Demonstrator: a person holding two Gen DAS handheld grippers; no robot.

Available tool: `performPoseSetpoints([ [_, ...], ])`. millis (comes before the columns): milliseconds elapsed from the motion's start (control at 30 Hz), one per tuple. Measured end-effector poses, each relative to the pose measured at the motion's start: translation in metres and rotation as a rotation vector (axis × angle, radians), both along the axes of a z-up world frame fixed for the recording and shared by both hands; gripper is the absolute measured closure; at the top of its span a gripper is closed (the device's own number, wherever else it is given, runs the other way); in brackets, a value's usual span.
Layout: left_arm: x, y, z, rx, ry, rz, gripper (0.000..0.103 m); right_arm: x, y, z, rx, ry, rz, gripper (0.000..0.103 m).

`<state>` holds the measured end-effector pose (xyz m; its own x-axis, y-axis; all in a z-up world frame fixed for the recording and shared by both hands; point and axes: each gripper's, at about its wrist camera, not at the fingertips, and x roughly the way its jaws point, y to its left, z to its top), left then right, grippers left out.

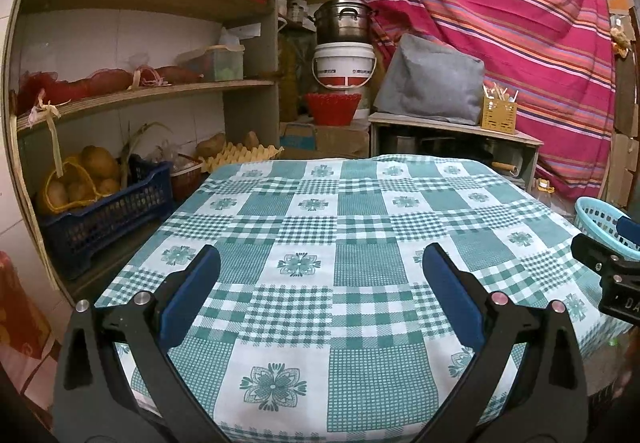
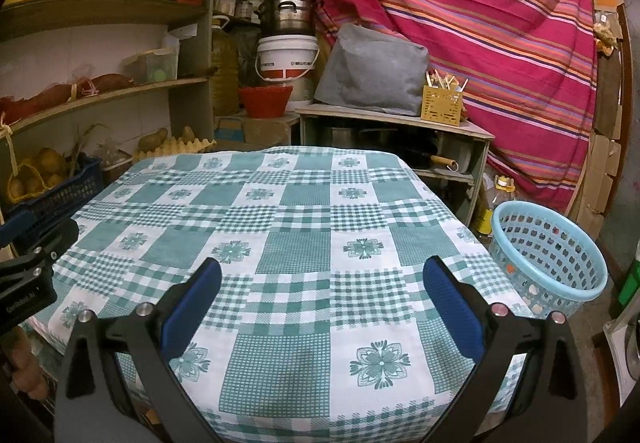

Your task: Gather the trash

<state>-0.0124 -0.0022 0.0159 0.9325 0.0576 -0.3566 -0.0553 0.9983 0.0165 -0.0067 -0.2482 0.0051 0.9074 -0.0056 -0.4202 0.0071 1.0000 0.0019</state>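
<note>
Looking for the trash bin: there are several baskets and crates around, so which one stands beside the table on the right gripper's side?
The light blue round perforated basket on the floor; the dark blue crate sits in the shelving opposite.

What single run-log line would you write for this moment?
left gripper: open, holding nothing | right gripper: open, holding nothing | checked tablecloth: no trash seen | blue basket: right of table

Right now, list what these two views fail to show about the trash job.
- Basket contents: right view, its wall hides the bottom; small bits behind the holes are too small to name.
- Basket: left view, cut off by the edge and the right gripper.
- Floor near the table: hidden by the cloth.
- Left gripper, right gripper: both open, holding nothing.
</note>
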Motion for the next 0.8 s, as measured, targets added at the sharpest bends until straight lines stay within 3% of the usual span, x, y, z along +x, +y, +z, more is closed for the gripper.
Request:
performPoseSetpoints([
  [800, 0.0004, 0.0014, 0.0004, 0.000, -0.001, -0.002, 0.005, -0.0004, -0.0048, 0.0010, -0.003, -0.001, -0.005, 0.005],
])
